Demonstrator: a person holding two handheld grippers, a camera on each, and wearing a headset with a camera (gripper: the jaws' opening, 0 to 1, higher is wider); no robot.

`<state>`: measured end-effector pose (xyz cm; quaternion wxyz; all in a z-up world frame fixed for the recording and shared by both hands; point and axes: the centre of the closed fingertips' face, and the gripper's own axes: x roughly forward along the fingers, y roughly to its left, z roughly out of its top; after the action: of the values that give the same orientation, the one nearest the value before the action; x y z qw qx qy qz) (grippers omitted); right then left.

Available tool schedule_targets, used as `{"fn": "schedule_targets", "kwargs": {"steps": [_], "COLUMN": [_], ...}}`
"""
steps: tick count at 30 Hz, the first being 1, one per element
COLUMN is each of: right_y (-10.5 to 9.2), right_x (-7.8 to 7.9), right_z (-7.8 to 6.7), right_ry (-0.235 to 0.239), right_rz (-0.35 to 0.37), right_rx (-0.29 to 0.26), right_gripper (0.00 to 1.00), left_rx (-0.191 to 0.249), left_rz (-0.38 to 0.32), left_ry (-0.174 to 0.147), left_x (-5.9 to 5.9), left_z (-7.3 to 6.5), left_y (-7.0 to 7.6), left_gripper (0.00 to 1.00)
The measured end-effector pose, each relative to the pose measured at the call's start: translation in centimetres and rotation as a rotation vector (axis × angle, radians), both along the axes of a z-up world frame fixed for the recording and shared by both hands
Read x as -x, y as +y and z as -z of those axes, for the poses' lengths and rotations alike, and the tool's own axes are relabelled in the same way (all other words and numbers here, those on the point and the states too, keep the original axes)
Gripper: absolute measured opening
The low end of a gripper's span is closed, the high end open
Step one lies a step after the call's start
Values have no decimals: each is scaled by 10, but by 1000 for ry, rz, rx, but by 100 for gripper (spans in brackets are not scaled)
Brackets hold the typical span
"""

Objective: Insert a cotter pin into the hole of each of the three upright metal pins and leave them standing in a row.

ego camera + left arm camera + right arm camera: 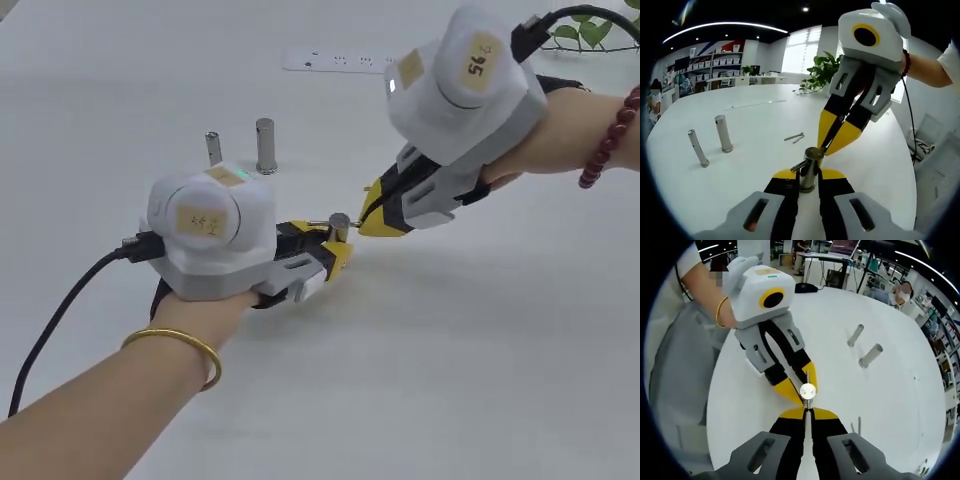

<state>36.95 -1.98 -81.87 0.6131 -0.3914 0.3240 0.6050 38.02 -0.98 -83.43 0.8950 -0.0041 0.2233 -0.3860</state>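
Left claw (809,174) clenches a short silver metal pin (810,167) upright mid-bench; right claw (809,413) pinches a thin cotter pin (799,165) at its hole. Two more steel pins (723,133) stand well apart on the open white bench (755,115).

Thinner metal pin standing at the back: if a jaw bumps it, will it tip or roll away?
Probably tips easily: the thinner pin is tall and slim on a small foot. Once down, its round shaft would likely roll on the smooth white table. It looks solid metal, so stiff and probably heavy for its size.
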Motion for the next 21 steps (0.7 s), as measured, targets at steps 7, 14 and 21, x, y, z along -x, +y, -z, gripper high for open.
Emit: {"fn": "schedule_targets", "kwargs": {"steps": [7,14,21], "right_y": [3,3,3], "right_x": [2,4,9], "right_z": [-1,-2,0], "right_ry": [3,11,34], "right_rz": [9,21,46], "right_rx": [-10,-14,-16], "right_gripper": [5,5,11], "left_rx": [10,10,1], "left_rz": [-7,-5,-7], "left_ry": [10,13,33], "left_x": [0,-1,-2], "left_z": [1,3,7], "left_y": [0,-1,0], "left_gripper": [13,13,15]}}
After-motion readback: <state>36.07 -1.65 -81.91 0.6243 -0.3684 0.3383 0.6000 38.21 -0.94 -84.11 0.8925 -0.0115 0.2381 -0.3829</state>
